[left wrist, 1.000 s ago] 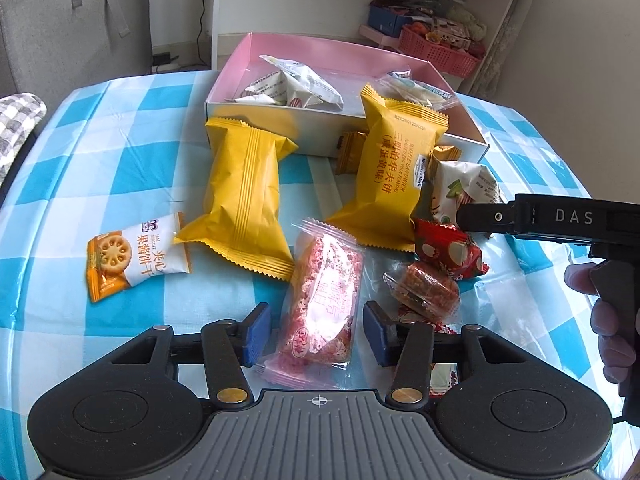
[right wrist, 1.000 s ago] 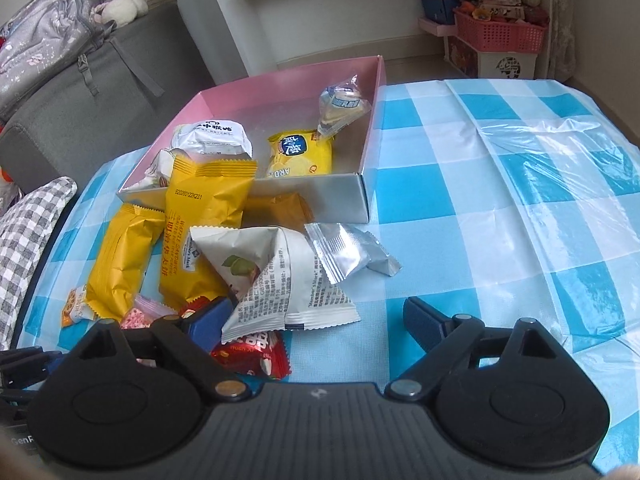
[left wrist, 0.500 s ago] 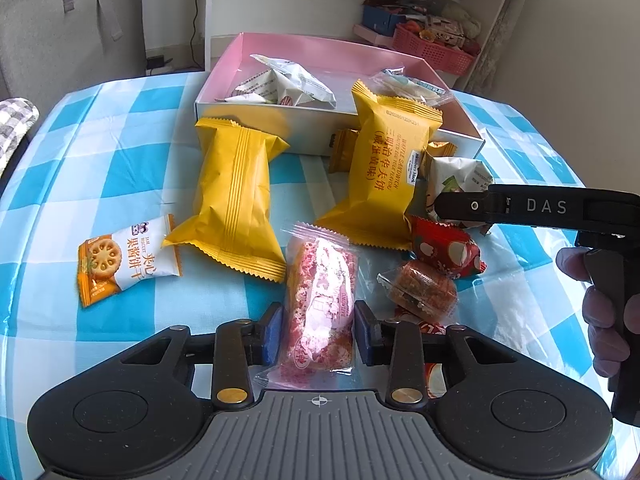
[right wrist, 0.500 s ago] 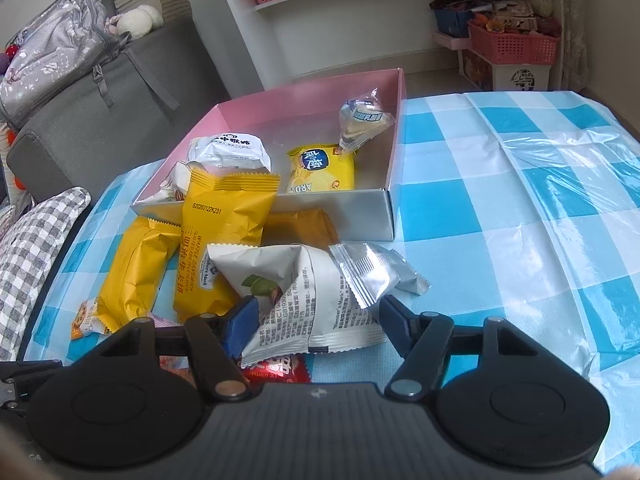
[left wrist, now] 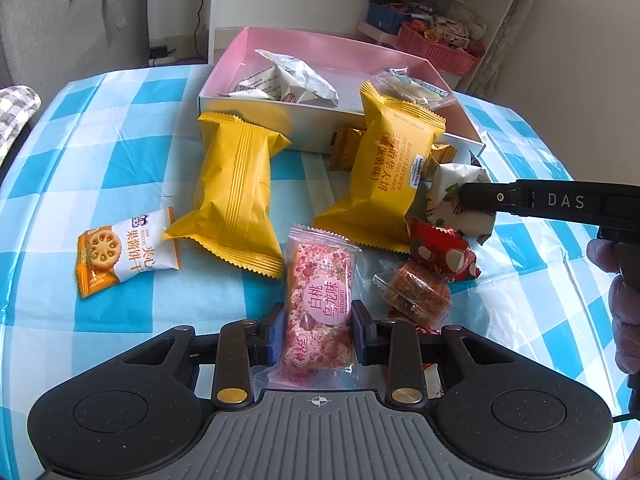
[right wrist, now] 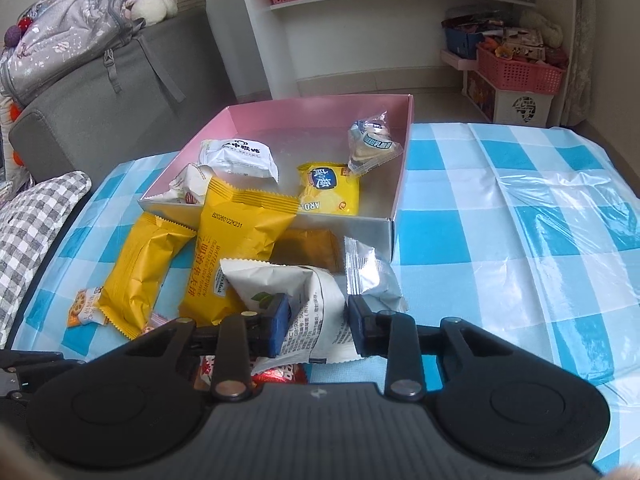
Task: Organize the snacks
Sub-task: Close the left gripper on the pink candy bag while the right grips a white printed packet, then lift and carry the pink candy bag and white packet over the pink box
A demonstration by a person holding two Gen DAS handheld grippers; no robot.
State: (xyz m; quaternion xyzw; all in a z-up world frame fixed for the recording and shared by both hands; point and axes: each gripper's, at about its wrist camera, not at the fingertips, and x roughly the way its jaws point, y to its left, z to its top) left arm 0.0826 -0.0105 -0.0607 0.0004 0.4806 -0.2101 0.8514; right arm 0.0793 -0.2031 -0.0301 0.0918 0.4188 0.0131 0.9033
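Checked tablecloth [right wrist: 500, 216]: pink box [right wrist: 320, 108] holds four packets; left claw [left wrist: 318, 332] grips pink bar [left wrist: 320, 304], right claw [right wrist: 318, 322] grips white packet [right wrist: 308, 300].

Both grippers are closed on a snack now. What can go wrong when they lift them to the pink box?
The left gripper pinches the pink snack bar near its lower end only, so the bar may swing or slip out.

The right gripper squeezes a puffy white packet; the silver packet touching it might be dragged along.

The pink box stands behind other snacks; a low carry may knock them.
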